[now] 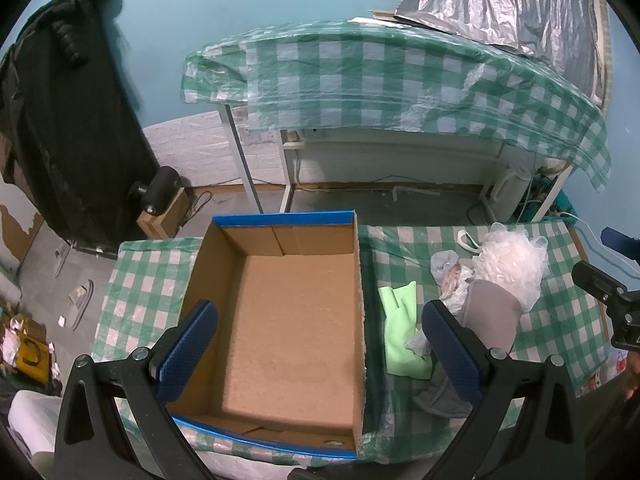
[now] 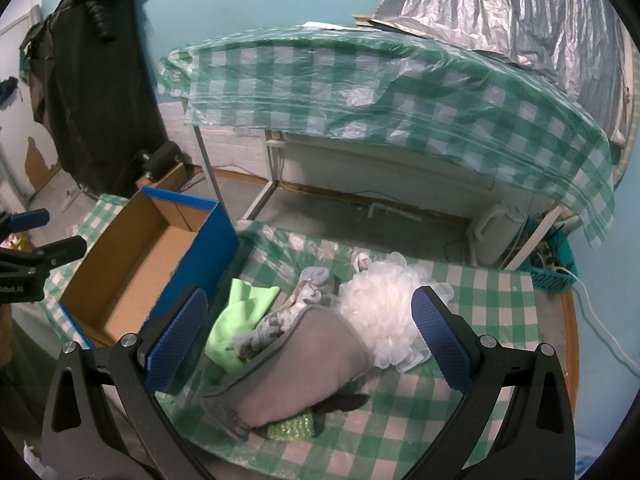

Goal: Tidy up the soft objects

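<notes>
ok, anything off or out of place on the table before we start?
Nothing damaged or spilled. The soft items are heaped beside the cardboard box, which is empty: green cloth, grey pouch, white mesh pouf. Both grippers are open.

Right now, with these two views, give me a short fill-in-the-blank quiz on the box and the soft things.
The cardboard box is ____ inside.
Both the left gripper and the right gripper are ____.
The cloth lying nearest the box is ____ in colour.
The white bath pouf lies ____ the box.

Missing words: empty; open; green; outside
</notes>
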### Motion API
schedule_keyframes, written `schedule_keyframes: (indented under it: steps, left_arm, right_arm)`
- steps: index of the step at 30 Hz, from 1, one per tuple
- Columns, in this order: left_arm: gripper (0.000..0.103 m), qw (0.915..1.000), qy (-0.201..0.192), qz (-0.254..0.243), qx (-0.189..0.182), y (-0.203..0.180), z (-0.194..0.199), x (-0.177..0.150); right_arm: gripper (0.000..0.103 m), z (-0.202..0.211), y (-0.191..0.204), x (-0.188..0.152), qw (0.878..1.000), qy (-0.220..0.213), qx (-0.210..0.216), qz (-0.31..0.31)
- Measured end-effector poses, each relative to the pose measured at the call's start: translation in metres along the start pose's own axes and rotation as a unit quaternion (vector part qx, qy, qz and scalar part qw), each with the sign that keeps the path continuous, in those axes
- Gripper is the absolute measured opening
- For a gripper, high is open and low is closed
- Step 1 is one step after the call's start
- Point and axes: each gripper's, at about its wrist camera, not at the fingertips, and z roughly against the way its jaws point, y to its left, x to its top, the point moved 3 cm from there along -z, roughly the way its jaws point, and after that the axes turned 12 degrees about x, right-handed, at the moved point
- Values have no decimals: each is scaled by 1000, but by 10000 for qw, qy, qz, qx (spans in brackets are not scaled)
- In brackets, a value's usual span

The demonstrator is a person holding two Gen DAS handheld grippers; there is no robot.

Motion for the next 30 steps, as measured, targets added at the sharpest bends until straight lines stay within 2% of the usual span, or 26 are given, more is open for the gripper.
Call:
schedule_keyframes:
  steps: [30]
  left_arm:
    - [103,9999,122,-30,-3,1,-2,-4]
  right_arm:
    - [101,0,0,0,10000,33,-10,10]
